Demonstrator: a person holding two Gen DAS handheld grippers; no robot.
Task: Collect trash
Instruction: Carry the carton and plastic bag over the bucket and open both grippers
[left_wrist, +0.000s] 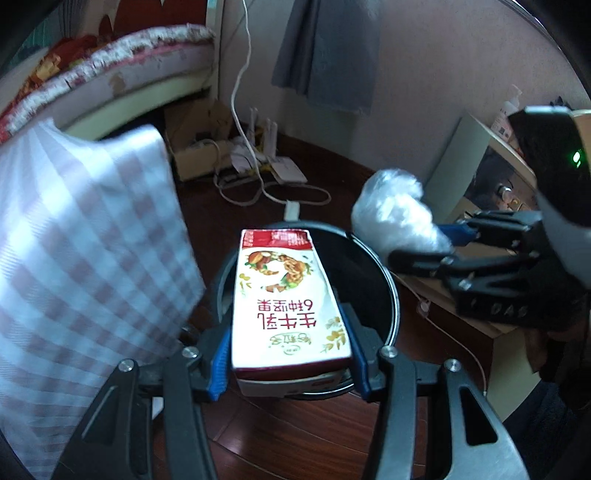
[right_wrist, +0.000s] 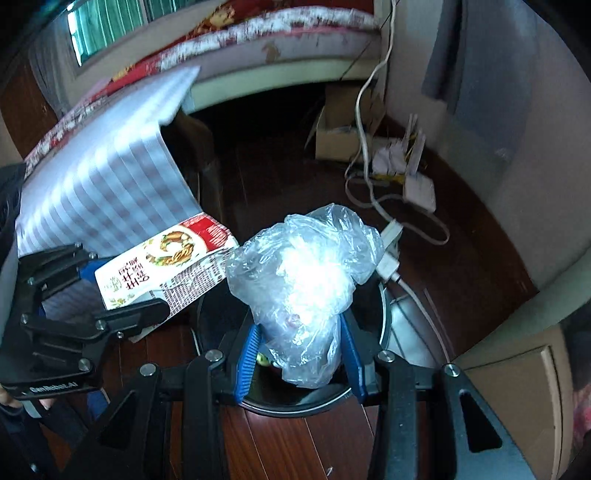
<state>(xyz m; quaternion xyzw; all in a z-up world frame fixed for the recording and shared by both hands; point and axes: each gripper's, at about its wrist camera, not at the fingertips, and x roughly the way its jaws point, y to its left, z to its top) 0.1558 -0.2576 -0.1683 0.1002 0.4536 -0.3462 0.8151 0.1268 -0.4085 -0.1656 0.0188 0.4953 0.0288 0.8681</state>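
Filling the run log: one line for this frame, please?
left gripper: jaws shut on milk carton | right gripper: jaws shut on plastic bag | both over black bin | nothing released yet

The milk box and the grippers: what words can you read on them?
"生牛乳" in big red letters on the milk box, upside down in the left wrist view.
"6种谷果" or similar below it; not sure of every character.
The round logo and small print on the box: too small to read.
"GenRobot.AI" on the left gripper, seen from the right wrist view.
"DAS" on the right gripper; partly cut off.
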